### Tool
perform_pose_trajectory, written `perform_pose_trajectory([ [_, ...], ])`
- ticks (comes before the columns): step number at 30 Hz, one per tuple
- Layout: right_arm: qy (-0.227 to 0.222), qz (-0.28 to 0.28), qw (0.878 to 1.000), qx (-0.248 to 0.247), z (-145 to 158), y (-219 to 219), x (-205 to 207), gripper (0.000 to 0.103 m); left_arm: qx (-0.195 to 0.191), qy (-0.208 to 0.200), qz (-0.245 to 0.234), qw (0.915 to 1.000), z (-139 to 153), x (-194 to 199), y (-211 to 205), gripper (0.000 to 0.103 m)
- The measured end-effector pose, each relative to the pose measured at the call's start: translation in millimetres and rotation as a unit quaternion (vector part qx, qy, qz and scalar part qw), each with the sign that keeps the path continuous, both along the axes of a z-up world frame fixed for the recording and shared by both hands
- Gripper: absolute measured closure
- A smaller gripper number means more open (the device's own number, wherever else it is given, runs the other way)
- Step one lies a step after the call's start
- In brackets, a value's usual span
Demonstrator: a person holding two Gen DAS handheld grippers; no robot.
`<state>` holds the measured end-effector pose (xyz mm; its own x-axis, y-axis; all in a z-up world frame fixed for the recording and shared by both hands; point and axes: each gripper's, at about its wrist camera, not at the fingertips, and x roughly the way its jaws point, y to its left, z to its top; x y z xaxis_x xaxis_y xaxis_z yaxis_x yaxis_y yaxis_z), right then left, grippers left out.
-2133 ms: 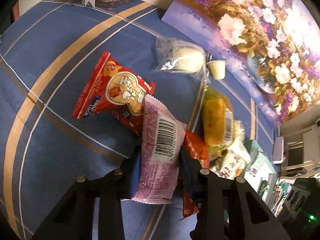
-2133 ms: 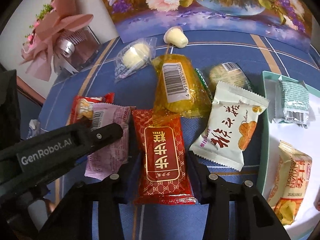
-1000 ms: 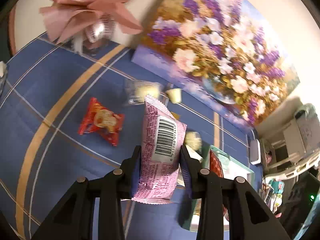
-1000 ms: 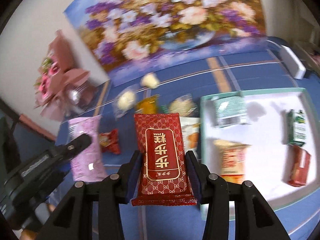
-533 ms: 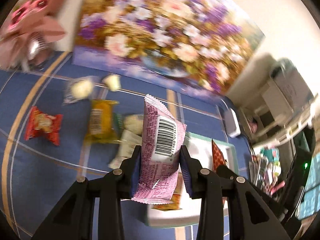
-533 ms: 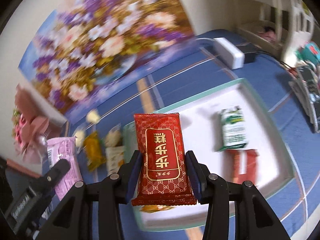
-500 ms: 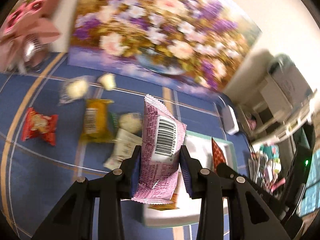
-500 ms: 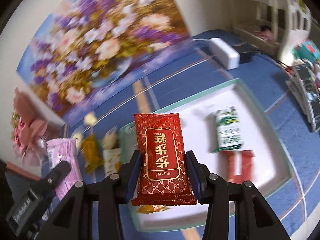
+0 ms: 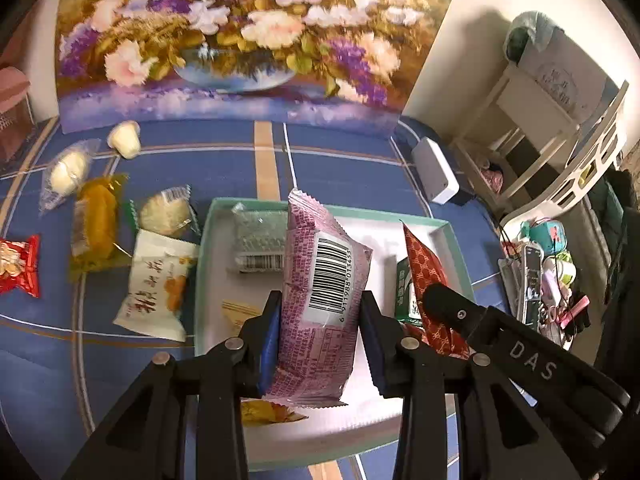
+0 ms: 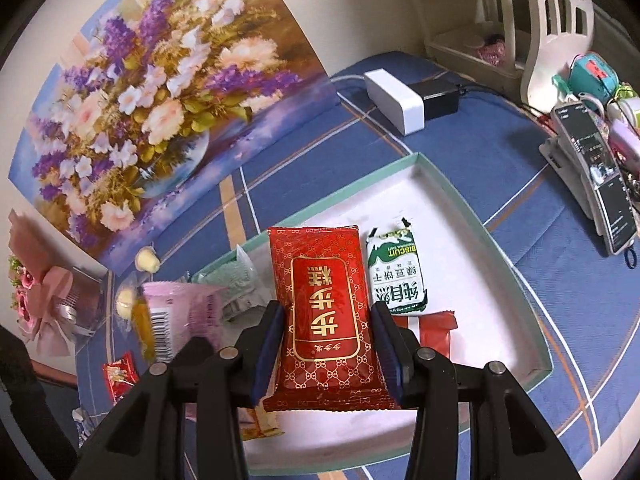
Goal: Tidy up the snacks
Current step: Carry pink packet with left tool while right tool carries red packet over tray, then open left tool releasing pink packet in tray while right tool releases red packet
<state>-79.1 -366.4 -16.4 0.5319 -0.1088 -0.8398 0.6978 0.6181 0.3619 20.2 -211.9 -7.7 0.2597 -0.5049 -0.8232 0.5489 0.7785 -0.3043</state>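
The left gripper (image 9: 320, 340) is clamped on a pink packet (image 9: 320, 304), its blue pads pressing the packet's two sides. The packet stands upright between the jaws, a soft, crinkly foil pillow with saw-tooth sealed ends and a white barcode panel facing the camera. The right gripper (image 10: 326, 350) holds a red packet (image 10: 326, 312) the same way, jaws partly apart and tight on its edges: a flat, glossy rectangle with a gold lattice print and a gold-framed label.

Both packets hang above a shallow tray (image 10: 516, 264), white inside with a pale green rim, set on a blue cloth (image 10: 480, 152) crossed by tan and white stripes. Neither packet has been let go.

Already in the tray lie a green-and-white biscuit pack (image 10: 396, 276), a small red pack (image 10: 436, 330) just beside it, a grey-green wrapped piece (image 9: 258, 246) near the far corner, and a yellow pack (image 9: 264, 412) mostly hidden under the left gripper.

Still out on the cloth, to the tray's left: a white pack (image 9: 156, 288) touching the rim, a round cake in clear wrap (image 9: 164, 212), a yellow clear-wrapped bar (image 9: 94, 228), a red pack (image 9: 18, 266), a pale sweet in clear film (image 9: 66, 174) and a small jelly cup (image 9: 125, 139).

So the job looks about half done: two drops pending, six pieces left.
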Motion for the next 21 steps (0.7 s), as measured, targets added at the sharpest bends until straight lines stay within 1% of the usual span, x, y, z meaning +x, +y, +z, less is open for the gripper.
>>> perform_pose_trajectory([
  [7, 0.003, 0.002, 1.0, 0.02, -14, -7, 3, 0.055, 0.001, 0.02, 0.005, 0.9998, -20, 7, -5, 0.065],
  [17, 0.006, 0.006, 1.0, 0.027, -17, -9, 6, 0.055, -0.01, 0.024, 0.011, 0.9996, -30, 15, -9, 0.065],
  [20, 0.005, 0.005, 1.0, 0.026, -16, -10, 7, 0.055, -0.011, 0.03, 0.013, 0.9994, -32, 16, -10, 0.063],
  [21, 0.005, 0.004, 1.0, 0.027, -16, -10, 6, 0.055, -0.012, 0.034, 0.015, 0.9992, -33, 17, -9, 0.06],
])
